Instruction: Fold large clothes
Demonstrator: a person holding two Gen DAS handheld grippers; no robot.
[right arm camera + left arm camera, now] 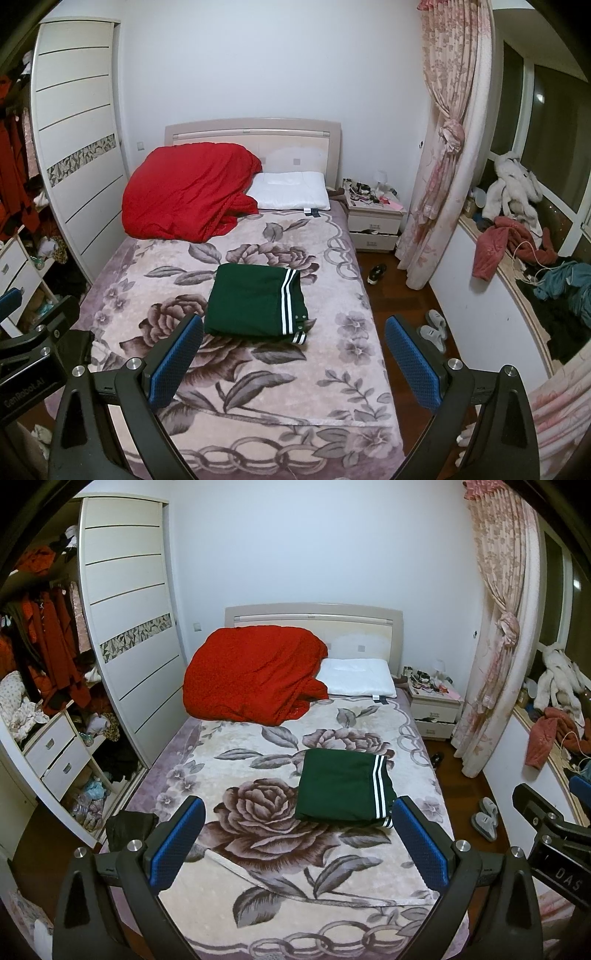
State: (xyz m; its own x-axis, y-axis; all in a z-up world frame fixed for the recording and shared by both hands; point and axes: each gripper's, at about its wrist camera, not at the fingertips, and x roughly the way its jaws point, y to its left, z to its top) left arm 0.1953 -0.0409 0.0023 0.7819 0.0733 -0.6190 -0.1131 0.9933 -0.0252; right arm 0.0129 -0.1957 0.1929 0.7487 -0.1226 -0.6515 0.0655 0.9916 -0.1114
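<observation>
Across the floral bed (258,904) the green garment (340,790) lay folded at centre frame, both tools, left (299,843) and right (293,360), wide open and empty, so we judged only squaring its striped edge remained.

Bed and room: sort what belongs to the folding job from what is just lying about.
Job: green garment, folded on the blanket; left tool and right tool, both open and empty.

Lying about: red quilt, pillow, slippers, shoe, nightstand, sill clothes.
</observation>
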